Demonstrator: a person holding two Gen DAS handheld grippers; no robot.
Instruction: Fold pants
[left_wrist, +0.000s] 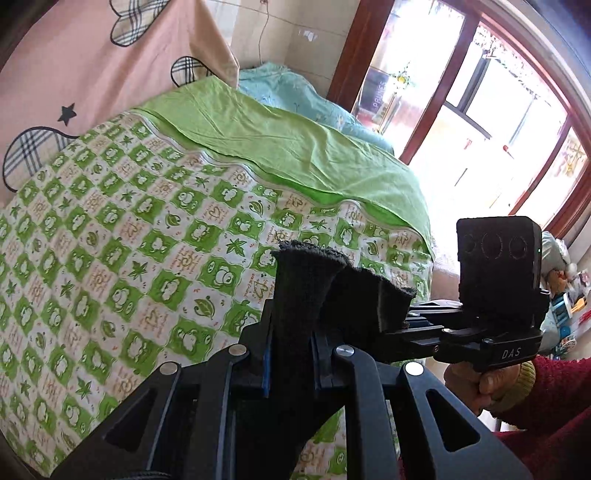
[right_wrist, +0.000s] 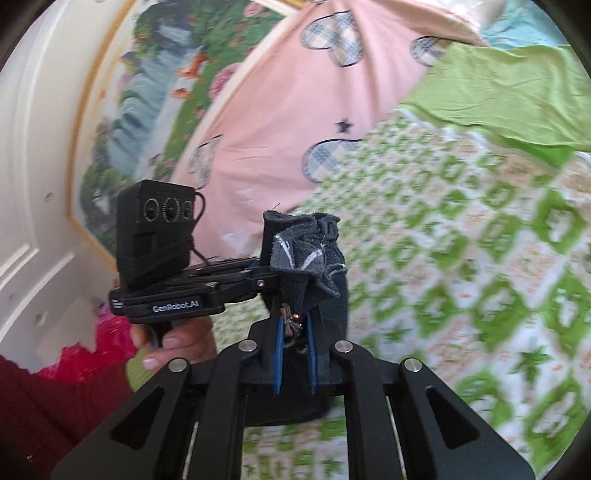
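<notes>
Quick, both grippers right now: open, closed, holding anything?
Left gripper: closed on the dark pants.
Right gripper: closed on the same dark pants, bunched between its jaws.

light: daylight from window, blown-out glare | blur: right wrist view smeared | edges: fisheye bending, dark corners

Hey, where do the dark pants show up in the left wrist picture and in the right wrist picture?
Left wrist view: the dark pants stand low and centre, bunched between this gripper's fingers, spreading right to the other gripper.
Right wrist view: the dark pants are centre, a crumpled edge pinched in this gripper's fingers, the other gripper at its left.
Shared landmark: the pink star-and-plaid sheet behind the green patterned bedspread.
</notes>
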